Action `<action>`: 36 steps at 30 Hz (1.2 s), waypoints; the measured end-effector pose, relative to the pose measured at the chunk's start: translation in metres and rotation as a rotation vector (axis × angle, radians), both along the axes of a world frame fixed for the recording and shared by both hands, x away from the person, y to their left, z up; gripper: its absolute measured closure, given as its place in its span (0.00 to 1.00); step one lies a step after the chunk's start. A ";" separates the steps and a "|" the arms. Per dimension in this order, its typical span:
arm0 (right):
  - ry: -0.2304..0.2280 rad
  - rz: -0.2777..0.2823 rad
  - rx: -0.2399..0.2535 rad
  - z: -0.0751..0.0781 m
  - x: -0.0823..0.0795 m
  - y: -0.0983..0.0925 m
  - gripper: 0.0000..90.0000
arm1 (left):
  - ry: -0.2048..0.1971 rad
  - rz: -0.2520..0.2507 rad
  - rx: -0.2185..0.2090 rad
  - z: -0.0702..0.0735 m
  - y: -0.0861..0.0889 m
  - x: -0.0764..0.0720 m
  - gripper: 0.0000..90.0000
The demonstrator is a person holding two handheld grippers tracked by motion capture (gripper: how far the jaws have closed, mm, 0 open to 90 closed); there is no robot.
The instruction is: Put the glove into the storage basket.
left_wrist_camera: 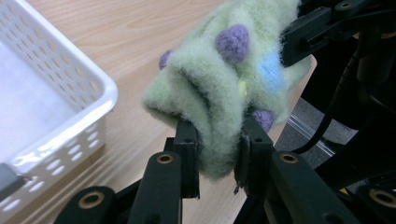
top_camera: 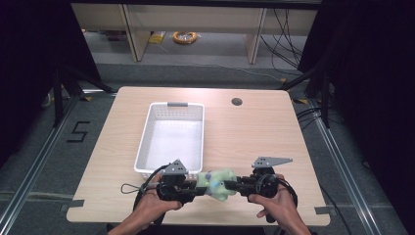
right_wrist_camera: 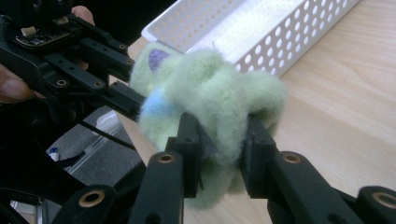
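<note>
A fuzzy pale-green cloth item with purple and blue dots (top_camera: 218,181) hangs bunched between both grippers, just above the table's near edge. My left gripper (top_camera: 199,186) is shut on its left end; in the left gripper view the fabric (left_wrist_camera: 224,88) is pinched between the two black jaws (left_wrist_camera: 218,151). From the other side, my right gripper (top_camera: 233,184) is shut on the right end, and the right gripper view has the cloth (right_wrist_camera: 215,100) squeezed between its jaws (right_wrist_camera: 223,140). The left gripper's jaws (right_wrist_camera: 116,95) reach in from that view's left.
A white perforated basket (top_camera: 145,142) stands empty on the wooden table, just beyond the left gripper. A round cable hole (top_camera: 237,102) lies at the table's far right. Bare wood spreads to the right of the basket. The basket's corner (left_wrist_camera: 100,88) is close to the cloth.
</note>
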State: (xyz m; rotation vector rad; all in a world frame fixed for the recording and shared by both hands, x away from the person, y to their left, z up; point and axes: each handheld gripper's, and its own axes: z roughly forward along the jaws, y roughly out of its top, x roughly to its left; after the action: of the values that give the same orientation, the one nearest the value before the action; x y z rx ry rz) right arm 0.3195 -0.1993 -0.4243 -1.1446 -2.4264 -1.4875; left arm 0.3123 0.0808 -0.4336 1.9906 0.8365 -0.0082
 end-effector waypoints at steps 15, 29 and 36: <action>-0.014 0.027 -0.019 0.033 0.028 0.031 0.81 | -0.022 0.059 0.011 0.031 0.029 0.017 0.81; -0.014 0.053 -0.036 0.042 0.065 0.075 0.81 | -0.002 0.155 0.035 0.039 0.065 0.043 0.81; -0.007 0.058 -0.054 0.038 0.083 0.096 0.81 | 0.024 0.197 0.050 0.035 0.082 0.056 0.81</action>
State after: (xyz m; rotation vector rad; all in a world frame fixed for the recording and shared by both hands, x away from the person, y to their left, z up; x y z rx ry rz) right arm 0.4021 -0.1033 -0.3865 -1.0696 -2.4972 -1.4203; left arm 0.3687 0.1625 -0.3990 1.9499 1.0541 0.1036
